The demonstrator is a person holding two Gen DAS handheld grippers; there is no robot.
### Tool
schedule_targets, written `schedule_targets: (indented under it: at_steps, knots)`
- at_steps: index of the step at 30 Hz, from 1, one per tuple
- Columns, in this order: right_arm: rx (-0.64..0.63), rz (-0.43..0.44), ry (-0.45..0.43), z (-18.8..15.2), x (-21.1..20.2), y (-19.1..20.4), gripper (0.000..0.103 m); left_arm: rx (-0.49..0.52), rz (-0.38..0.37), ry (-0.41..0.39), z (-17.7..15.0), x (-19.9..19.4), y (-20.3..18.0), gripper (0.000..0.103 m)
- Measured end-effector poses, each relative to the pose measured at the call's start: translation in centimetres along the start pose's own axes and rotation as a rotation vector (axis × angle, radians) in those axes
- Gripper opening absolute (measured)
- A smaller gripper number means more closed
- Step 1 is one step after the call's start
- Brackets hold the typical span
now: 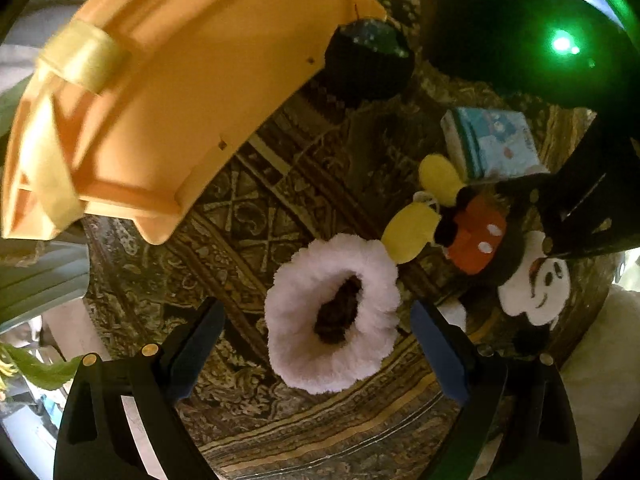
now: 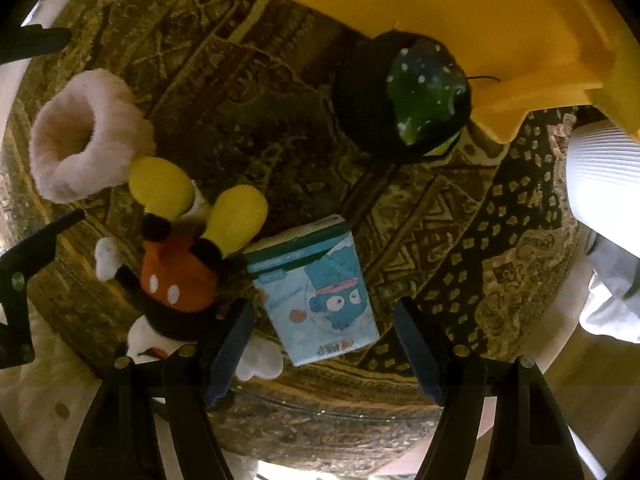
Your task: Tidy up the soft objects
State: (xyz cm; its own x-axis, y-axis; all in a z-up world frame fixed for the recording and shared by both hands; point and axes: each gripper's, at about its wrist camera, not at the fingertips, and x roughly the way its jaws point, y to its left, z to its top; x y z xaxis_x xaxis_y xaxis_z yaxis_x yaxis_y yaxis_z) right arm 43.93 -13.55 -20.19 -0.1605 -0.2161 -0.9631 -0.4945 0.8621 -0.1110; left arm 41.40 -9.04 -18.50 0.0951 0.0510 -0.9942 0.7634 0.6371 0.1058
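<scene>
A fluffy white ring-shaped scrunchie lies on the patterned tablecloth; my left gripper is open, its blue-padded fingers either side of and just short of it. A Mickey Mouse plush lies to the right, upside down. A light-blue tissue pack lies between the open fingers of my right gripper, which hovers above it. The plush and scrunchie lie to its left. A dark round soft toy with a green spotted patch sits by the orange basket.
The orange plastic basket stands at the far left of the round table. A dark green glossy object stands at the far right. A white ribbed container is off the table's right edge. The right gripper's black body shows over the plush.
</scene>
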Motion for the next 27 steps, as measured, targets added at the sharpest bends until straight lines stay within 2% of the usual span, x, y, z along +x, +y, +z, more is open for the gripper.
schedule_targets:
  at_steps: [2,5,7,9,10,15,17,27]
  knots:
    - [-0.001,0.003,0.007,0.4,0.5,-0.1,0.073,-0.008,-0.006,0.016,0.1,0.8,0.2,0.093]
    - [-0.001,0.004,0.009,0.9,1.1,-0.1,0.071,-0.026,-0.023,0.027,0.1,1.5,0.7,0.086]
    - [0.001,0.002,0.001,1.0,1.4,-0.3,0.068,-0.040,-0.042,0.022,0.1,1.9,1.1,0.078]
    - [-0.002,0.009,-0.007,0.9,1.8,-0.6,0.062,-0.058,-0.062,0.021,0.1,2.0,1.4,0.062]
    - [0.001,0.019,-0.011,1.0,1.8,-0.6,0.059,-0.061,-0.079,0.020,0.1,2.0,1.5,0.060]
    - [0.002,0.017,-0.024,1.6,1.7,-0.1,0.058,-0.055,-0.071,-0.005,-0.5,2.0,2.2,0.037]
    - [0.004,0.014,-0.034,1.4,1.7,-0.2,0.057,-0.063,-0.066,-0.019,-0.8,1.7,2.2,0.031]
    - [0.015,-0.022,-0.105,-2.1,-0.5,1.4,0.057,-0.050,-0.020,-0.118,-2.0,-1.3,1.0,0.025]
